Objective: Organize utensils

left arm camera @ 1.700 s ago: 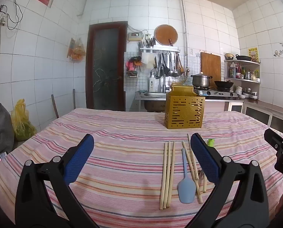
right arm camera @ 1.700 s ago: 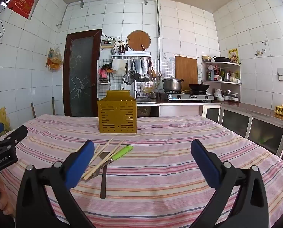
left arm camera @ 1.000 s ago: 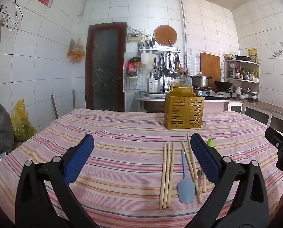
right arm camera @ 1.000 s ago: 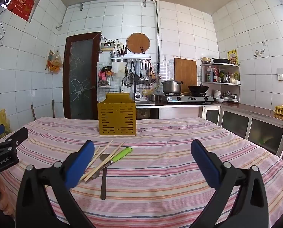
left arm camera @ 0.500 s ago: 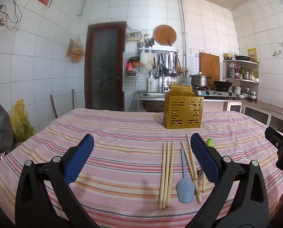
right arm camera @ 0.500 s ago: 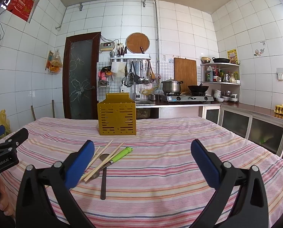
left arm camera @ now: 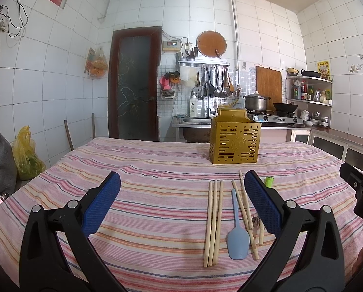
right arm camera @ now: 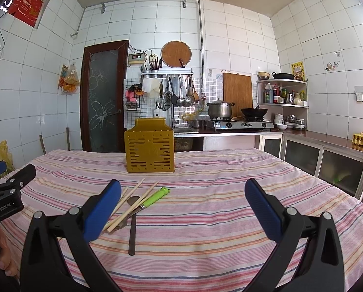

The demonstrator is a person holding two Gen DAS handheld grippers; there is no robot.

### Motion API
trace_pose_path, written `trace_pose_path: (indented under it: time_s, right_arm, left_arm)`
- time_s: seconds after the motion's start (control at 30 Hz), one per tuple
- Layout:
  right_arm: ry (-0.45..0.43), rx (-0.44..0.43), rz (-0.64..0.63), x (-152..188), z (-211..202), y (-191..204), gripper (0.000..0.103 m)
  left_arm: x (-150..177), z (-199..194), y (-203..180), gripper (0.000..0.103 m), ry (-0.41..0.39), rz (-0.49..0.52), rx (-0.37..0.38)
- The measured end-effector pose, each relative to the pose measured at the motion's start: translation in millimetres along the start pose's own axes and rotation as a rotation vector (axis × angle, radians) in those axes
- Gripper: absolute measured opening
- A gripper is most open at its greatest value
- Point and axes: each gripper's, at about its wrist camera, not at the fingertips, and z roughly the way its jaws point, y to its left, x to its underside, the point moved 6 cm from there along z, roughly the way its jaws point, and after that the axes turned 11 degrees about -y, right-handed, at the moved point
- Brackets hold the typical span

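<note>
A yellow perforated utensil holder (left arm camera: pixel 235 142) (right arm camera: pixel 149 149) stands upright near the far middle of the striped tablecloth. In the left wrist view three wooden chopsticks (left arm camera: pixel 213 221) lie side by side, with a light blue spatula (left arm camera: pixel 238 233) and more crossed chopsticks (left arm camera: pixel 245 209) to their right. The right wrist view shows crossed chopsticks (right arm camera: pixel 135 203), a green-handled utensil (right arm camera: pixel 156 197) and a dark-handled spoon (right arm camera: pixel 132 228). My left gripper (left arm camera: pixel 181 199) is open above the cloth, left of the chopsticks. My right gripper (right arm camera: pixel 182 206) is open, right of the pile. Both hold nothing.
The table (right arm camera: pixel 230 194) wears a pink striped cloth. Behind it are a sink counter, a stove with a pot (right arm camera: pixel 219 109) and wok, wall shelves and a dark door (left arm camera: pixel 132 82). A yellow bag (left arm camera: pixel 26 153) sits on the floor at the left.
Both grippers have stayed open and almost still; the view has barely shifted. No utensil has moved.
</note>
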Motion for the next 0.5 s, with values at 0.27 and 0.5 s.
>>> trace_pose_path:
  time_s: [0.27, 0.5]
  right_arm:
    - [0.004, 0.001, 0.005, 0.7, 0.0, -0.4, 0.099]
    - [0.006, 0.002, 0.005, 3.2, 0.7, 0.0, 0.099]
  left_arm:
    - [0.8, 1.7, -1.1, 0.098, 0.0, 0.001, 0.0]
    - [3.0, 2.0, 0.6, 0.098, 0.002, 0.003, 0.002]
